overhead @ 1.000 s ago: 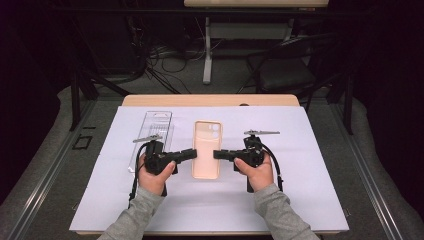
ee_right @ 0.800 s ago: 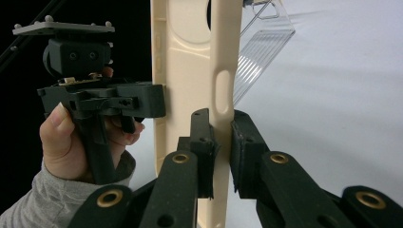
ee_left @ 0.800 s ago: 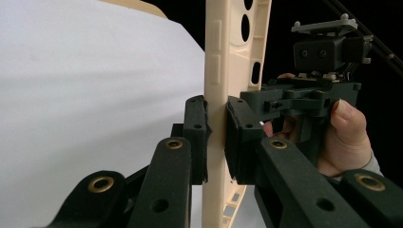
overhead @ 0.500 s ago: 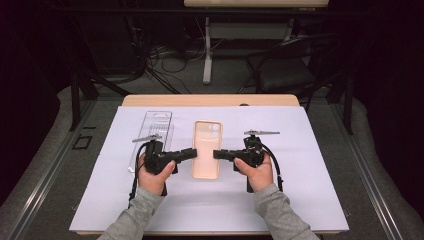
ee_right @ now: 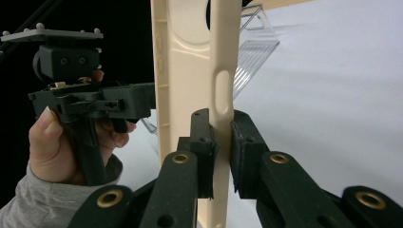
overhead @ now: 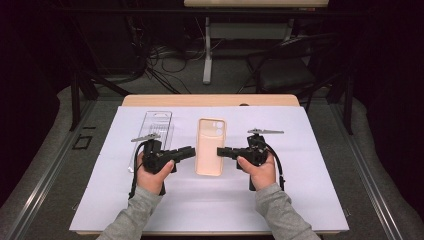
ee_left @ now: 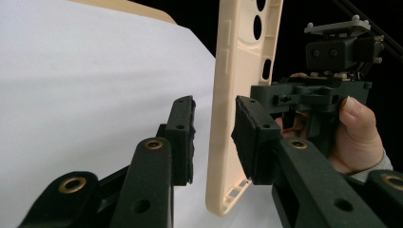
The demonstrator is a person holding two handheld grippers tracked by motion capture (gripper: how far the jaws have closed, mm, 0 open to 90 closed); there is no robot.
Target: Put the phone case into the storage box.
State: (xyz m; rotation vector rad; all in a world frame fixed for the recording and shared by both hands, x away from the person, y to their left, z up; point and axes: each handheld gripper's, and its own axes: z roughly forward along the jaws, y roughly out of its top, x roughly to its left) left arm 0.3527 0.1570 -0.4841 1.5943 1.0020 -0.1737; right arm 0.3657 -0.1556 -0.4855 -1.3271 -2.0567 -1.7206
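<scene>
- Far left on my white sheet (overhead: 310,195): a clear plastic tray (overhead: 156,131), lying flat, just beyond my left gripper and apart from the phone case.
- My left gripper (overhead: 192,150) points inward at the left long edge of the phone case (overhead: 210,146). Its jaws have just been opening. In the left gripper view the case edge (ee_left: 227,118) stands between the pads with a gap on the left side; the right pad sits close against it, and I cannot tell if it touches. I read this gripper as open, no longer pinching.
- The phone case, cream-coloured, sits at the middle of the sheet between my two grippers, camera cut-out at the far end.
- My right gripper (overhead: 220,151) reaches in from the other side. In the right gripper view both pads press on the case's side wall (ee_right: 221,95), so it is clamped on the case.
- The left hand (overhead: 152,172) and the right hand (overhead: 257,169) each rest low near the sheet.
</scene>
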